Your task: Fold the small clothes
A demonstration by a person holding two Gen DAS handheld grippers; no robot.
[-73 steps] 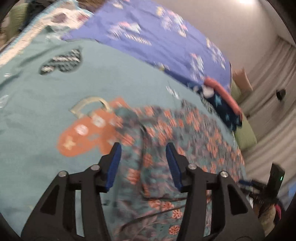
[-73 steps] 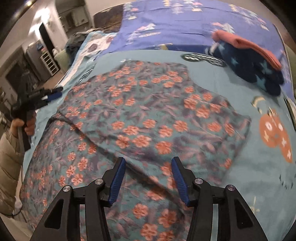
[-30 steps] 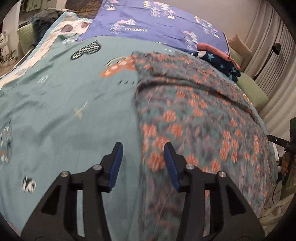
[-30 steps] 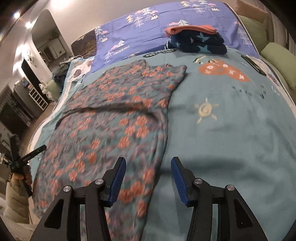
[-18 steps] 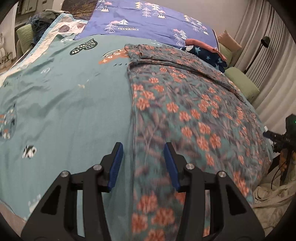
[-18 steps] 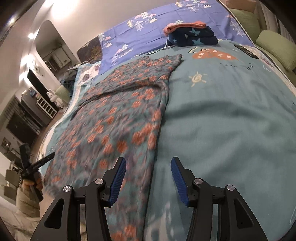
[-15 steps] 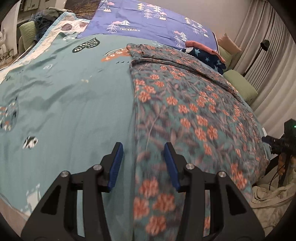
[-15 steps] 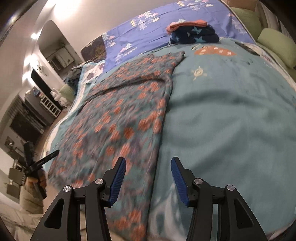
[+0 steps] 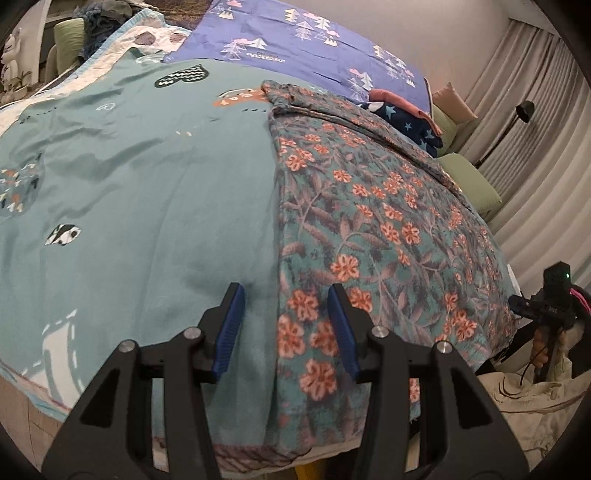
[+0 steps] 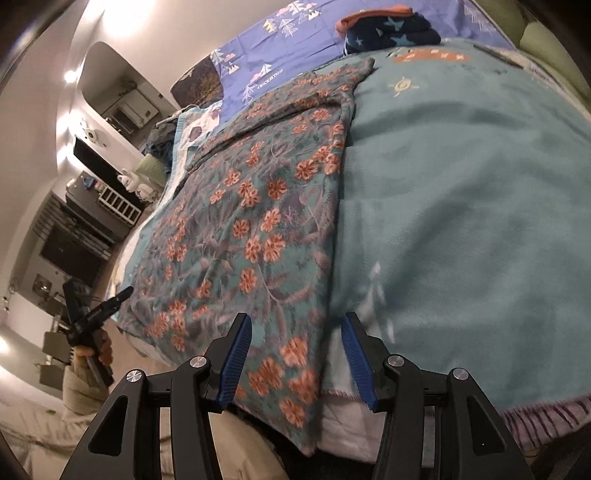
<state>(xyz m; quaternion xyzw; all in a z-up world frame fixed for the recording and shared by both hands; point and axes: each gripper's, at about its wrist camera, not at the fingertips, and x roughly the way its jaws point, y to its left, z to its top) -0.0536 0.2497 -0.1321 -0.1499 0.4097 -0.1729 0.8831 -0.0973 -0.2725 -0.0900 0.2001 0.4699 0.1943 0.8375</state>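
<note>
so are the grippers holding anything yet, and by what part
Nothing is held. The left hand-held gripper and right hand-held gripper have just been closing over the floral garment's near corners, but their pads are not yet pressing it.

Home bedroom. Wide bed (image 9: pixel 140 192) under teal blanket, purple sheet (image 9: pixel 295 40) at 12 o'clock, pleated curtains (image 9: pixel 535 155) at 3 o'clock. Dark shelving unit (image 10: pixel 85 221) at 9 o'clock.

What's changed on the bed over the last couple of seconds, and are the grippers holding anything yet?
Both grippers drew back from mid-bed to the near edge. The left gripper now straddles one near corner of the floral garment, the right gripper the other. Their jaws have just been closing but the pads do not yet pinch the cloth. The garment stays spread on the teal blanket; the folded star-print pile is unmoved.
</note>
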